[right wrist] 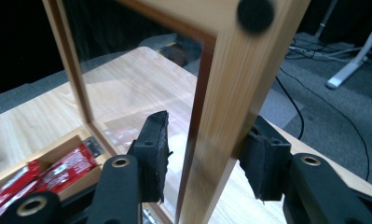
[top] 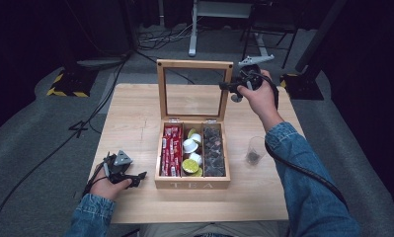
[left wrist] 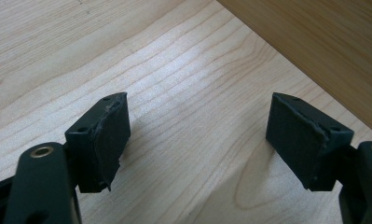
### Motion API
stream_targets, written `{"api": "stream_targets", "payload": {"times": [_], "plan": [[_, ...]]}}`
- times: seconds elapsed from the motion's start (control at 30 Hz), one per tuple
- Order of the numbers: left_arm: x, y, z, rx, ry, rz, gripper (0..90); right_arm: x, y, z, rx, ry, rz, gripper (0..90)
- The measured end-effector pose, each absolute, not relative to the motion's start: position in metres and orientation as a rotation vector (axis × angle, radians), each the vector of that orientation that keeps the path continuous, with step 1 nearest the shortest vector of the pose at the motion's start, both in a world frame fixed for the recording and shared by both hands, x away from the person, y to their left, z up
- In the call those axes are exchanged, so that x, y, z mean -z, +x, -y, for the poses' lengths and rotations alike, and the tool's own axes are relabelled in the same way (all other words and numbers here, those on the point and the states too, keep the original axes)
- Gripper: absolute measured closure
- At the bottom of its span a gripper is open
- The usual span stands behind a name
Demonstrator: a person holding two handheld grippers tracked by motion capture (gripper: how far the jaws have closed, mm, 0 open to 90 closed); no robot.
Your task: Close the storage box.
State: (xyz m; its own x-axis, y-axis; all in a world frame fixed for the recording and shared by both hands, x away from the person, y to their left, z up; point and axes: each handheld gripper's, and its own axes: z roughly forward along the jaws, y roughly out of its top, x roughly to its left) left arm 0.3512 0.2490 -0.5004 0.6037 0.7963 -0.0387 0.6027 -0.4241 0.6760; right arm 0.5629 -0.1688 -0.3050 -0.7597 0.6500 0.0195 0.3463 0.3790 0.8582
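A wooden tea box (top: pixel 192 185) stands mid-table with its glass lid (top: pixel 194 64) raised upright. Inside lie red packets (top: pixel 171 150), pale round capsules (top: pixel 191 145) and a row of dark items (top: pixel 214 150). My right gripper (top: pixel 224 86) is at the lid's upper right edge. In the right gripper view it (right wrist: pixel 204 154) is shut around the lid's wooden side rail (right wrist: pixel 230 93), one pad on the glass side and the other against the outer edge. My left gripper (top: pixel 140 177) rests low on the table left of the box. Its jaws (left wrist: pixel 197 135) are open with nothing between them, near the box wall (left wrist: pixel 323 42).
A small clear glass (top: pixel 254 150) with something dark in it stands on the wooden table (top: pixel 135 113) right of the box, near my right forearm. Cables, a desk leg and stands sit on the grey floor (top: pixel 36 128) beyond the table.
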Motion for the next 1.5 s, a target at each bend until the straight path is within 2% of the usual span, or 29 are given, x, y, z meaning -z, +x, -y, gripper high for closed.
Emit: {"api": "stream_targets", "payload": {"times": [0.23, 0.6, 1.03, 1.17, 1.5], "plan": [[0.500, 0.352, -0.249, -0.389, 2.178, -1.090, 22.0, 0.286, 0.539, 0.173, -1.338, 0.785, -2.333, 55.4], [0.500, 0.352, -0.248, -0.380, 2.166, -1.106, 21.7, 0.279, 0.500, 0.183, -1.391, 0.700, -2.376, 58.9], [0.500, 0.353, -0.245, -0.378, 2.174, -1.104, 20.8, 0.294, 0.453, 0.184, -1.361, 0.614, -2.425, 59.6], [0.500, 0.353, -0.244, -0.377, 2.176, -1.103, 20.8, 0.303, 0.435, 0.183, -1.315, 0.556, -2.430, 57.5], [0.500, 0.353, -0.243, -0.378, 2.175, -1.101, 20.7, 0.317, 0.417, 0.183, -1.277, 0.520, -2.419, 51.9]]}}
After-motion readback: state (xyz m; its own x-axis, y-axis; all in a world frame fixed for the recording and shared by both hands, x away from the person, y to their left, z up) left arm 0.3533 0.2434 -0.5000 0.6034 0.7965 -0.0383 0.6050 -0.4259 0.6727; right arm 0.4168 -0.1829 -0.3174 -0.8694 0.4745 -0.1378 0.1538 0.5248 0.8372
